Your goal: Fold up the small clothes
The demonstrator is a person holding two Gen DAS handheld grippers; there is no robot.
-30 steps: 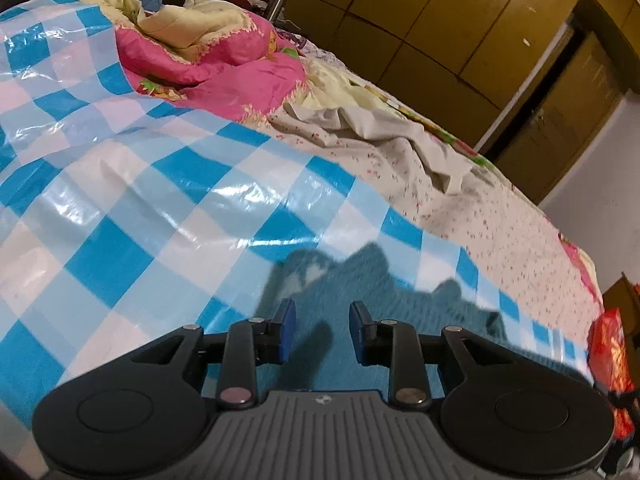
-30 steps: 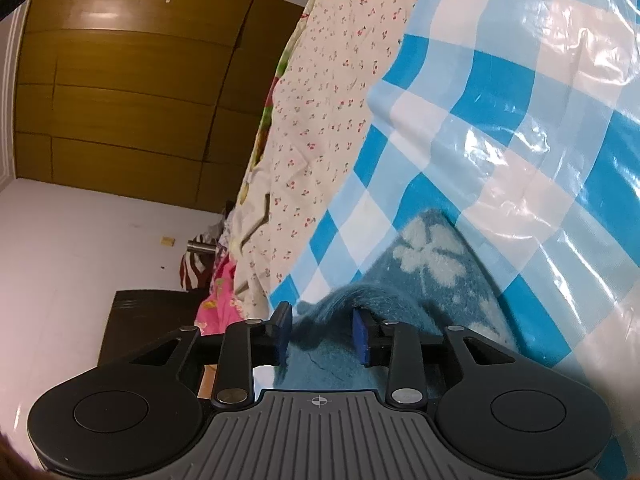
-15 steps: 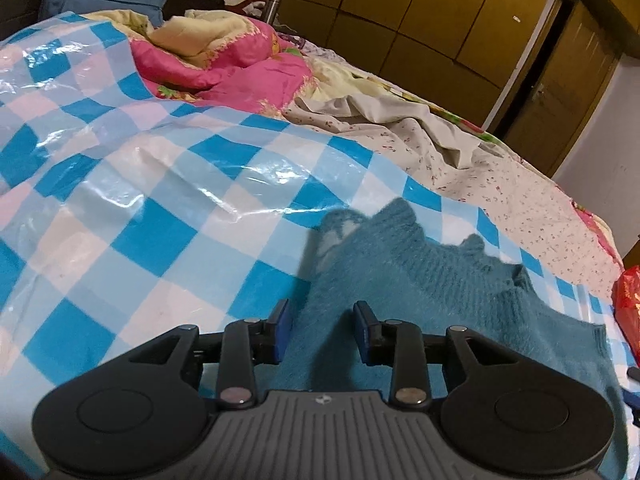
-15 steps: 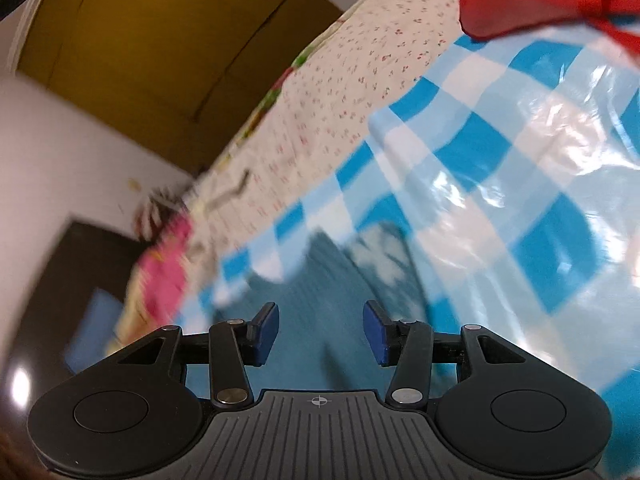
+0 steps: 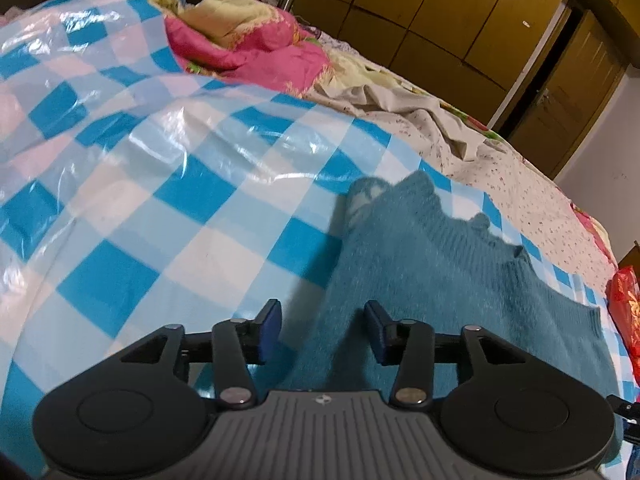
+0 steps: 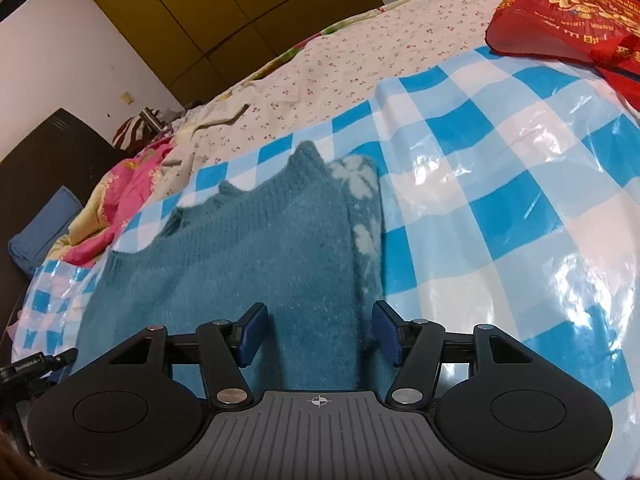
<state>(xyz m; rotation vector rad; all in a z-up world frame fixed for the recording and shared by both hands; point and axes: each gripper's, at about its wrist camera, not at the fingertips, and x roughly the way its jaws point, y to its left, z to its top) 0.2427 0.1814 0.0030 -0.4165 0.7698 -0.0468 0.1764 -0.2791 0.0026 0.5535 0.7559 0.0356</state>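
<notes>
A small teal knit sweater [image 5: 432, 264] lies flat on a blue-and-white checked plastic sheet [image 5: 160, 184] on the bed. It also shows in the right wrist view [image 6: 256, 264], with white flower marks along one folded edge [image 6: 356, 184]. My left gripper [image 5: 322, 330] is open and empty, hovering over the sweater's near left edge. My right gripper [image 6: 320, 334] is open and empty, over the sweater's near right part. Neither touches the cloth that I can see.
A pink and yellow quilt [image 5: 256, 40] and a crumpled beige cloth [image 5: 404, 104] lie beyond the sheet. A red plastic bag [image 6: 572, 16] sits at the sheet's far corner. Wooden wardrobes [image 5: 460, 12] stand behind the bed.
Both grippers opened wider and let go of the sweater, which now lies spread flat. The right gripper swung from tilted to level and drew back.
</notes>
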